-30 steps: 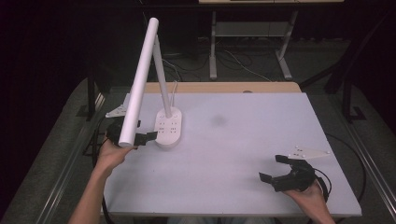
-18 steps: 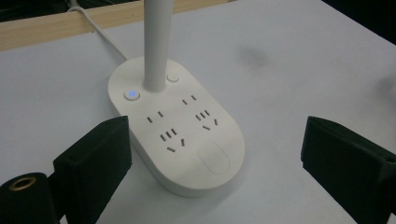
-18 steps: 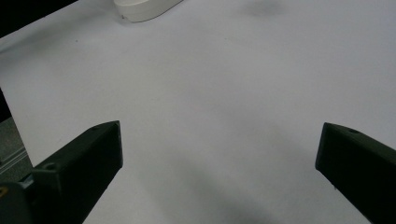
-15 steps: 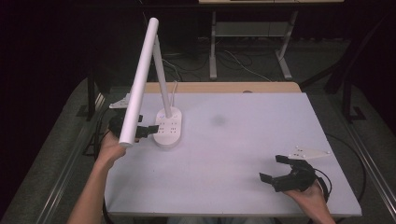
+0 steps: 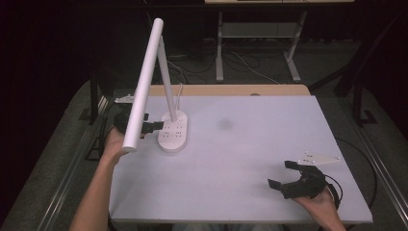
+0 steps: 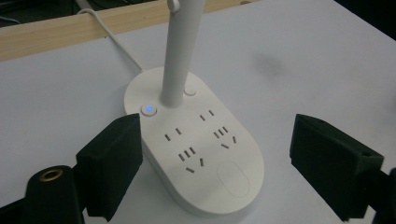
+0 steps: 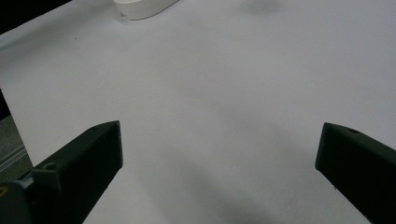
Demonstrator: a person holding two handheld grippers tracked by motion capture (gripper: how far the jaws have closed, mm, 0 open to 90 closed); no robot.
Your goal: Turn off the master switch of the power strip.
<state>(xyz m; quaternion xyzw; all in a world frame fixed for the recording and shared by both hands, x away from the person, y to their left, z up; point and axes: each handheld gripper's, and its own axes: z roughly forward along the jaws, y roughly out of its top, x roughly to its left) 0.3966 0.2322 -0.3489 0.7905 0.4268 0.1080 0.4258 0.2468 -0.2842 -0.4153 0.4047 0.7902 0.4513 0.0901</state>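
A white desk lamp stands at the table's left. Its oval base [image 5: 173,135] carries several sockets, and its long tube head [image 5: 143,89] slants out over my left hand. In the left gripper view a small button [image 6: 149,110] glows blue beside the post [image 6: 180,56] on the base [image 6: 205,154]. My left gripper [image 5: 153,126] [image 6: 224,154] sits low at the base's left side. Its jaws have just been closing a little but stand wide, one on each side of the base's near end without pressing it. My right gripper [image 5: 279,174] [image 7: 219,154] rests open on bare table at the front right.
The white tabletop [image 5: 250,139] has a wooden strip [image 5: 231,90] along its back edge and a faint grey smudge [image 5: 224,124] near the middle. The lamp's white cable [image 6: 112,37] runs off over the back. Dark floor and a desk frame [image 5: 219,48] lie beyond.
My left hand has carried its gripper a little toward the back of the table, beside the lamp base. The right gripper has stayed where it was.
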